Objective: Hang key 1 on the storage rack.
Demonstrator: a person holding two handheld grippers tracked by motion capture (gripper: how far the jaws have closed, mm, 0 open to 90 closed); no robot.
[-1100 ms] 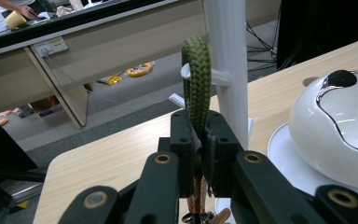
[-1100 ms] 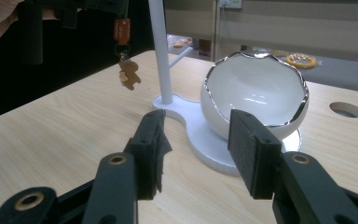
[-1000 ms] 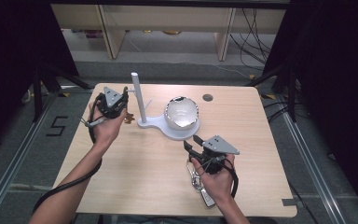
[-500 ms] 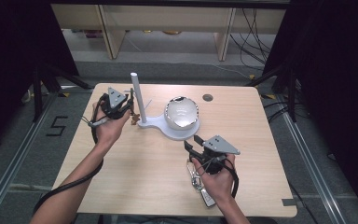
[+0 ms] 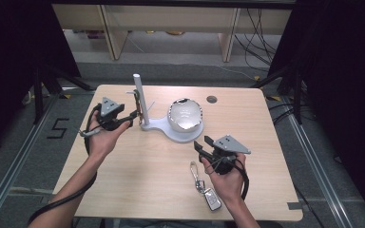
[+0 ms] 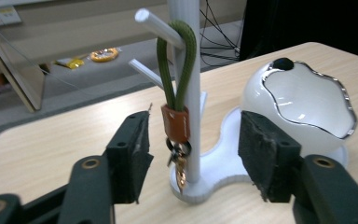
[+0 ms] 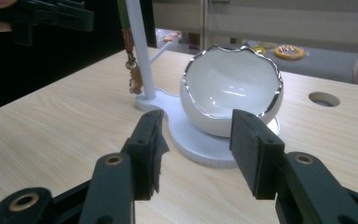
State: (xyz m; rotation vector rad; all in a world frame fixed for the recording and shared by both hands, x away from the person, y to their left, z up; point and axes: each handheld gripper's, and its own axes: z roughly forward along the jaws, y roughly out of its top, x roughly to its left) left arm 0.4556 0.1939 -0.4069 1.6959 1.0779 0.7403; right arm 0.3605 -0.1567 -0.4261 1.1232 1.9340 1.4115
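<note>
A green cord key strap [image 6: 176, 70] hangs from a peg of the white stand [image 6: 192, 93], its brown leather collar and small keys dangling beside the post, at the far left of the table [image 5: 138, 190]. The left gripper [image 6: 193, 151] sits just in front of it, jaws spread wide and holding nothing. Nearer, on the right, the right gripper [image 7: 196, 149] is likewise open and empty, facing the white egg-shaped bowl [image 7: 230, 93]; a car key fob [image 5: 209, 195] lies on the table beside that hand. The risk: a careless sideways pull could catch the post and tip the light stand, or knock the strap off its peg.
</note>
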